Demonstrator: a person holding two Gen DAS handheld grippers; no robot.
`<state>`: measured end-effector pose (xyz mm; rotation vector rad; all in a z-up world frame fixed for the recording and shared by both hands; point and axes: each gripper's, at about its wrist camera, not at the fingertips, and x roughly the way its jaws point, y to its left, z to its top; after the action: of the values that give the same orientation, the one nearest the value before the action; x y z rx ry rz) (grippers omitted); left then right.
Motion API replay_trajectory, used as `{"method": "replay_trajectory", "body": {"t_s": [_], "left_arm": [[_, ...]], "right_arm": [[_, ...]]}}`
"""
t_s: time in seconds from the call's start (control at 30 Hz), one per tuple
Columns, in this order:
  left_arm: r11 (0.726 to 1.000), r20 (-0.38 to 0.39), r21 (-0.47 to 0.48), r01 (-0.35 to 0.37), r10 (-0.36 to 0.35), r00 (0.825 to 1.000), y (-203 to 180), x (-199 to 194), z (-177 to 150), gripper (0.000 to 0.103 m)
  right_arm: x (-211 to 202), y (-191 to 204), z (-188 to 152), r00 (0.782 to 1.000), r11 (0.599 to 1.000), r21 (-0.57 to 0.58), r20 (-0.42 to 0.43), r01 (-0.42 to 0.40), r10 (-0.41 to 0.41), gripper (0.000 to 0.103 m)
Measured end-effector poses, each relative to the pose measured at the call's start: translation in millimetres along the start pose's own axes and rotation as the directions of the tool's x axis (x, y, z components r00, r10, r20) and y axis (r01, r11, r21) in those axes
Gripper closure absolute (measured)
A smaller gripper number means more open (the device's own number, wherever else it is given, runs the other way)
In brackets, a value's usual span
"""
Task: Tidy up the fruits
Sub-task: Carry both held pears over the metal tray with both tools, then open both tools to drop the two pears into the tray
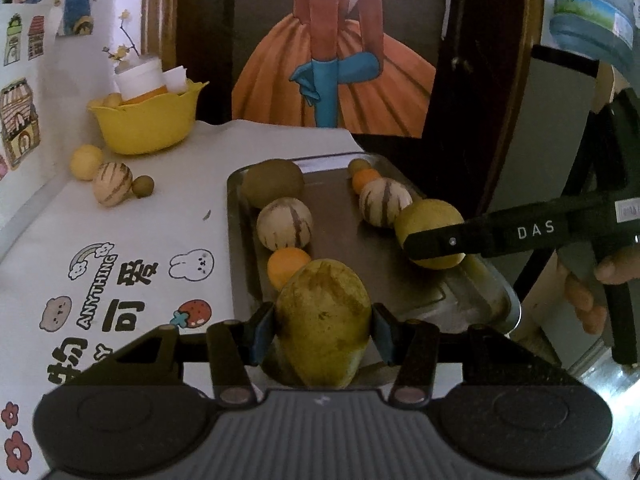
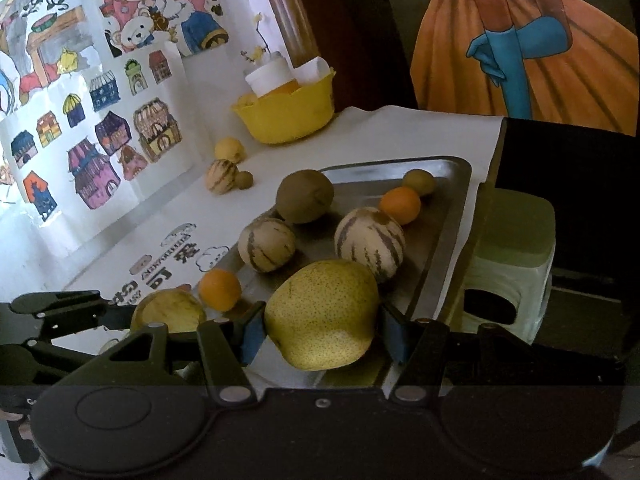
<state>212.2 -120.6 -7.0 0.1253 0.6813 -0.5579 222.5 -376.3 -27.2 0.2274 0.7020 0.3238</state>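
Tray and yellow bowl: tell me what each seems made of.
Tray: looks like metal, likely stainless steel, with a dull brushed grey finish; its rim catches pale reflections. Yellow bowl: probably moulded plastic, smooth and semi-matte, with even opaque colour and a thin scalloped rim.

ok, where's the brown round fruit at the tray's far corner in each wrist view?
Left wrist: brown round fruit sits upper centre-left, at the tray's far left corner, just behind a striped melon.
Right wrist: brown round fruit sits near centre, slightly above the middle, again behind that striped melon.
Shared landmark: the yellow basket on the table beyond the tray.
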Motion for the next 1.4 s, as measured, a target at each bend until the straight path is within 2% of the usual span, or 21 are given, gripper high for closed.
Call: {"method": "replay_trajectory", "body": {"t_s": [0.33, 0.57, 0.83, 1.1, 1.23, 1.4], "left_arm": [[1.0, -0.035, -0.004, -0.013, 0.013, 0.999, 5.9, 10.6, 3.6, 0.048], [1.0, -0.03, -0.005, -0.01, 0.01, 1.0, 7.7, 10.9, 2.5, 0.048], [1.0, -0.029, -0.008, -0.018, 0.018, 0.999, 6.1, 10.2, 2.3, 0.048], [0.998, -0.019, 0.035, -0.054, 0.055, 0.998, 0.1, 3.2, 0.8, 0.047], [0.997, -0.013, 0.033, -0.066, 0.066, 0.998, -0.1, -2.1, 0.7, 0.047], [0.997, 0.002, 0.029, -0.076, 0.076, 0.997, -3.1, -12.3, -0.2, 0.04]], "right_arm": [[3.0, 5.8, -2.0, 1.0, 0.996, -0.084, 0.009, 0.02, -0.019, 0.042], [2.4, 9.8, -6.8, 0.999, 0.99, -0.136, 0.03, 0.032, -0.029, 0.042], [2.7, 9.1, -11.6, 0.997, 0.991, -0.127, 0.064, 0.04, -0.032, 0.041], [-4.4, 6.0, -20.9, 0.993, 0.991, -0.128, 0.112, 0.047, -0.032, 0.04], [-9.5, 10.3, -24.8, 0.99, 0.986, -0.152, 0.133, 0.072, -0.052, 0.04], [-16.3, 15.8, -31.0, 0.987, 0.981, -0.173, 0.145, 0.088, -0.063, 0.035]]}}
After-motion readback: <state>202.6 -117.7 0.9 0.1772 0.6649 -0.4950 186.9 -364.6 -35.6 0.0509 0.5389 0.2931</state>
